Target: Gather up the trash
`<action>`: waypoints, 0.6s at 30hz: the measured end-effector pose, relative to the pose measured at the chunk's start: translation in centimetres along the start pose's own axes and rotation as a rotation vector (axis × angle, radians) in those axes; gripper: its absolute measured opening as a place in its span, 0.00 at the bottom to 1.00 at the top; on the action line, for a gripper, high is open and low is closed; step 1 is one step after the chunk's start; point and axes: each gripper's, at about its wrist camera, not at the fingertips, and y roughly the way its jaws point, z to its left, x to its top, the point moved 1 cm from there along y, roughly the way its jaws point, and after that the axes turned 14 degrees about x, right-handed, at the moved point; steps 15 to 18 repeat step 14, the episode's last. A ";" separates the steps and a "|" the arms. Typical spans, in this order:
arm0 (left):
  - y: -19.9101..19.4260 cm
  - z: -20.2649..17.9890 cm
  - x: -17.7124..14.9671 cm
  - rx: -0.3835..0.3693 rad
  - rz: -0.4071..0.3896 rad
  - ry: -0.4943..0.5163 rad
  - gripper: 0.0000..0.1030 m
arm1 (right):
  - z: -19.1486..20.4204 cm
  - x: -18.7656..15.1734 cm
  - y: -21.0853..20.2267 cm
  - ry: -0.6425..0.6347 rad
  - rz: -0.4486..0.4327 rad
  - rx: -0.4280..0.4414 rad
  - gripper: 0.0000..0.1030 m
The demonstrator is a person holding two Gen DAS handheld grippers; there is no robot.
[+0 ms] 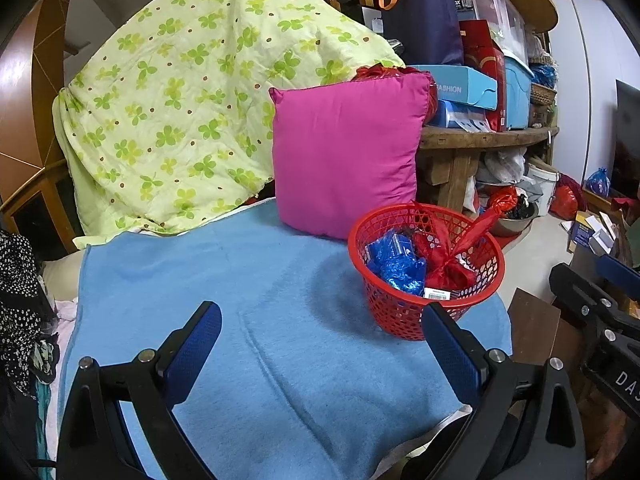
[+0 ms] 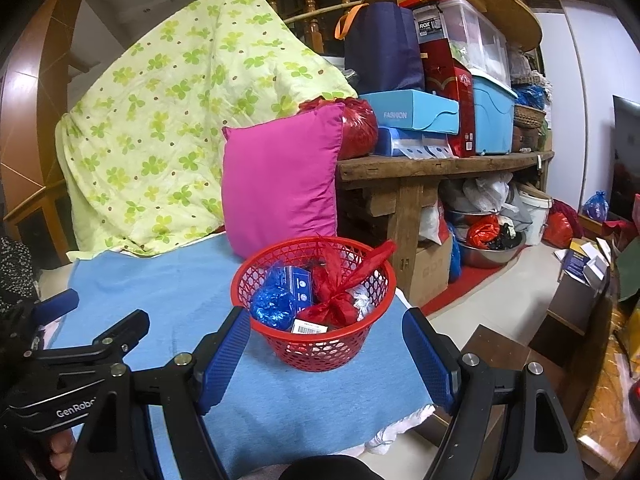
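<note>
Left gripper (image 1: pixel 322 354): jaws spread wide, nothing between them, held over the blue blanket (image 1: pixel 248 320).
Right gripper (image 2: pixel 326 354): jaws spread wide, empty, lined up on the near side of the red basket (image 2: pixel 280 344); the basket rim shows between the two pads but is not touched.
Basket: upright on the blanket, near its right edge, just in front of the pink cushion (image 2: pixel 280 184).
Trash: already inside the basket; a knotted red bag (image 2: pixel 340 300), a crumpled blue bag (image 2: pixel 276 304) with a small blue carton (image 2: pixel 300 284), and a white barcode label (image 2: pixel 308 327) against the near wall.
Blanket surface: no loose trash visible on it in either view.
Step in hand: judged to be the close of collecting, or a grasp on the basket itself.
Method: if lifting the basket, close one pad inside and one outside the near rim, not across the whole body; keep it level so the light bags stay in.
Risk: the basket sits close to the blanket edge; a push could tip it toward the floor (image 2: pixel 500 292).
Surroundings: flowered quilt (image 2: pixel 160 120) behind; cluttered wooden table (image 2: pixel 440 164) to the right.
</note>
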 end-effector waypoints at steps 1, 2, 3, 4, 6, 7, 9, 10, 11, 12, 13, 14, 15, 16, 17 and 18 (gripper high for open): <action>0.1 0.0 0.0 -0.001 0.001 -0.002 0.97 | 0.0 0.0 0.1 0.000 0.002 -0.001 0.79; 0.2 0.0 0.0 0.001 0.001 -0.003 0.97 | 0.0 0.0 0.3 -0.002 0.004 -0.003 0.79; 0.4 0.1 0.0 0.003 0.001 -0.007 0.97 | 0.1 0.0 0.3 -0.004 0.005 -0.004 0.79; 0.6 0.1 0.1 0.002 0.002 -0.008 0.97 | 0.1 0.1 0.5 -0.006 0.004 -0.006 0.79; 0.9 0.1 0.1 0.001 0.002 -0.007 0.97 | 0.2 0.2 0.6 -0.011 -0.001 -0.011 0.79; 1.0 0.1 0.2 0.002 0.002 -0.007 0.97 | 0.3 0.3 0.6 -0.012 -0.003 -0.012 0.79; 1.2 0.2 0.0 -0.003 -0.002 -0.006 0.97 | 0.5 0.4 0.9 -0.015 -0.006 -0.010 0.79; 1.3 0.5 0.0 -0.002 -0.004 -0.015 0.97 | 0.7 0.4 1.0 -0.018 -0.006 -0.007 0.79; 1.5 1.0 -0.1 -0.003 -0.002 -0.029 0.97 | 1.0 0.4 1.2 -0.023 -0.004 0.002 0.79; 1.8 1.5 -0.1 -0.005 0.003 -0.040 0.97 | 1.4 0.4 1.5 -0.030 -0.002 0.017 0.79; 2.3 2.3 -0.3 -0.003 0.013 -0.049 0.97 | 1.8 0.4 1.8 -0.037 0.001 0.031 0.79; 2.7 3.1 -0.4 0.006 0.019 -0.052 0.97 | 2.6 0.3 2.4 -0.051 0.009 0.054 0.79; 2.7 3.1 -0.4 0.006 0.019 -0.052 0.97 | 2.6 0.3 2.4 -0.051 0.009 0.054 0.79; 2.7 3.1 -0.4 0.006 0.019 -0.052 0.97 | 2.6 0.3 2.4 -0.051 0.009 0.054 0.79; 2.7 3.1 -0.4 0.006 0.019 -0.052 0.97 | 2.6 0.3 2.4 -0.051 0.009 0.054 0.79; 2.7 3.1 -0.4 0.006 0.019 -0.052 0.97 | 2.6 0.3 2.4 -0.051 0.009 0.054 0.79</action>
